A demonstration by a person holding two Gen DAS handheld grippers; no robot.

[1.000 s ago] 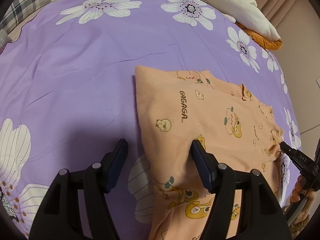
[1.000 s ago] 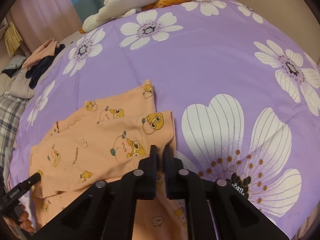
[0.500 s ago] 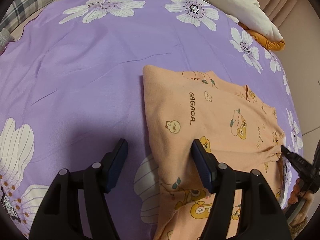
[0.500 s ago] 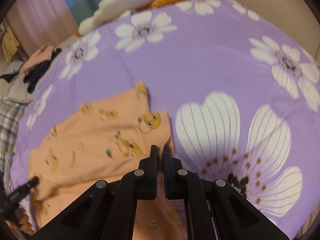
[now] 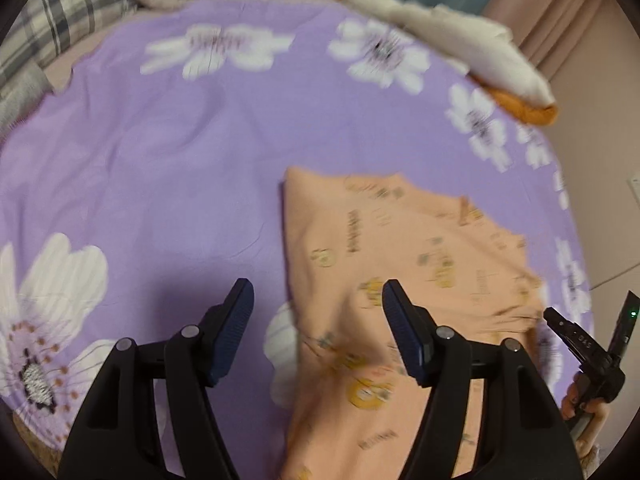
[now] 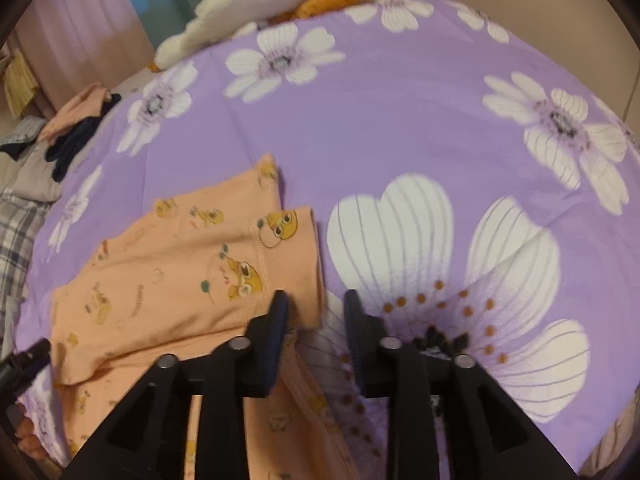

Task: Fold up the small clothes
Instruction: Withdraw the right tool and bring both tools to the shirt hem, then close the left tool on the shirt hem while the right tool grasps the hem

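Observation:
A small peach garment [image 5: 404, 264] with cartoon prints lies partly folded on the purple flowered bedspread [image 5: 160, 168]. My left gripper [image 5: 318, 312] is open above its near left edge, holding nothing. In the right wrist view the garment [image 6: 180, 272] lies left of centre, a folded flap on top. My right gripper [image 6: 316, 320] is open just past the flap's right corner, holding nothing. The right gripper's tip also shows at the far right of the left wrist view [image 5: 576, 340].
A white and orange plush toy [image 5: 460, 52] lies at the bed's far edge, also seen in the right wrist view [image 6: 280, 4]. A plaid pillow [image 5: 60, 28] and a pile of dark and peach clothes [image 6: 80, 120] lie at the head end.
My right gripper has opened and let go of the garment flap, which now lies flat. My left gripper stayed open and drew back a little.

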